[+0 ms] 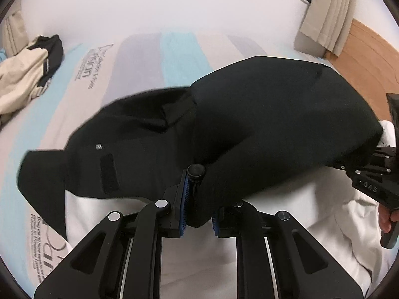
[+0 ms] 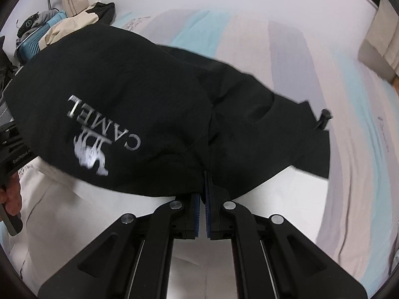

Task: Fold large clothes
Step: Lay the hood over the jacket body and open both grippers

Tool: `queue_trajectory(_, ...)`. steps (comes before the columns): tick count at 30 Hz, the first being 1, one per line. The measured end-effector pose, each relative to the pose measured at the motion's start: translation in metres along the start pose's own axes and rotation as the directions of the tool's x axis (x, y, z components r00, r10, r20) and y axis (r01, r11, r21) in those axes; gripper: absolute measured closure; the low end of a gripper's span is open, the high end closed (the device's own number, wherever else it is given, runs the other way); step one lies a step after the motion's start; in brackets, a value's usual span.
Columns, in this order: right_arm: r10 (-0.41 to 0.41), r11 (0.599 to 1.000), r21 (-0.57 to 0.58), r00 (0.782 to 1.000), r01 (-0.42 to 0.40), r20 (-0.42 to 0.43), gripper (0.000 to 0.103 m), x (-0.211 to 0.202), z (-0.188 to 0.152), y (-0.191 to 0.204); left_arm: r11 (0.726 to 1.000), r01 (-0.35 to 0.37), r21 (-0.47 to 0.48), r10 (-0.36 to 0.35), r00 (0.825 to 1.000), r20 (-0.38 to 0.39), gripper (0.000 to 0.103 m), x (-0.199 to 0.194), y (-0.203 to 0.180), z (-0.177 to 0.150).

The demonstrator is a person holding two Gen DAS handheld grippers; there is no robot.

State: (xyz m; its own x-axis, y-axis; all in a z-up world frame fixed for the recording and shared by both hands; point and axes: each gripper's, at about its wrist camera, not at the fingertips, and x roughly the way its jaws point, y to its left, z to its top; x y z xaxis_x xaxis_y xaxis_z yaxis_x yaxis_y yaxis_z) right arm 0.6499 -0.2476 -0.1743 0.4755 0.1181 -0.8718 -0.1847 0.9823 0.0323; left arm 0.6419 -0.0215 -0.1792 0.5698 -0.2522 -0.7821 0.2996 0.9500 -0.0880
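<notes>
Left gripper [image 1: 198, 211]: jaws narrow, clamped on bunched black jacket [image 1: 261, 124]. Right gripper [image 2: 202, 196]: jaws nearly together, pinching the same jacket's [image 2: 139, 104] edge. Jacket draped over striped bedsheet [image 1: 159, 57], hem trailing left. Bare sheet beyond; beige garment pile [image 1: 22, 74] at far edge.

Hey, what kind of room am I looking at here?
Most likely a bedroom. A black jacket is held over a wide bed with a striped sheet, more clothes are piled at its far corner, and a curtain hangs down to a wooden floor.
</notes>
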Motion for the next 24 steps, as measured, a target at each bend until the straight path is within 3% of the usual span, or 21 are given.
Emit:
queue_trajectory(13,-0.028,0.999,-0.034,0.999,0.027,-0.021,0.100,0.027,-0.015,0.008,0.999,0.000,0.043,0.001,1.000,-0.027,0.088,0.018,0.000,-0.033)
queue_trajectory(24,-0.062,0.997,-0.045,0.998,0.062,-0.010,0.100,0.040,-0.016,0.021,0.999,0.017,0.051,-0.015,0.999,-0.037,0.088,0.029,0.001,-0.038)
